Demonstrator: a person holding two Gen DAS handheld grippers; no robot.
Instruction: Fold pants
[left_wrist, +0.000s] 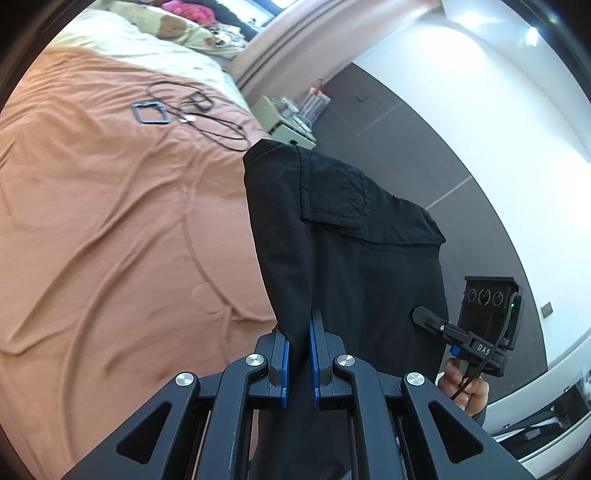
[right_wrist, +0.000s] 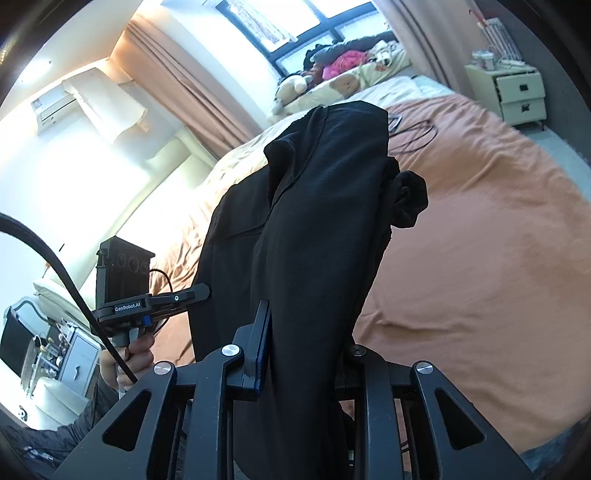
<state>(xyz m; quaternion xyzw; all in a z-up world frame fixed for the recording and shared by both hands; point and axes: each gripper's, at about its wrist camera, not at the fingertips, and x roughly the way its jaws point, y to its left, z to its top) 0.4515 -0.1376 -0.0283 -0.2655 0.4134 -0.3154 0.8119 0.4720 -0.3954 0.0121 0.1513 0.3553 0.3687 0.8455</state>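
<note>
Black pants (left_wrist: 351, 236) hang in the air above an orange-brown bedspread (left_wrist: 110, 221), held up between both grippers. My left gripper (left_wrist: 299, 332) is shut on one edge of the cloth, which is pinched between its blue pads. A flapped pocket shows on the hanging fabric. My right gripper (right_wrist: 299, 332) is shut on a thick bunch of the pants (right_wrist: 317, 206), and the cloth covers its right finger. Each wrist view shows the other gripper off to the side, its finger against the fabric: the right one (left_wrist: 424, 317) and the left one (right_wrist: 199, 293).
Black cables and small square frames (left_wrist: 155, 112) lie further up the bedspread (right_wrist: 480, 221). Pillows, a plush toy and clothes (right_wrist: 332, 74) pile at the head of the bed. A pale bedside cabinet (right_wrist: 517, 92) stands beside the bed. A person's hand (left_wrist: 465, 387) grips the right handle.
</note>
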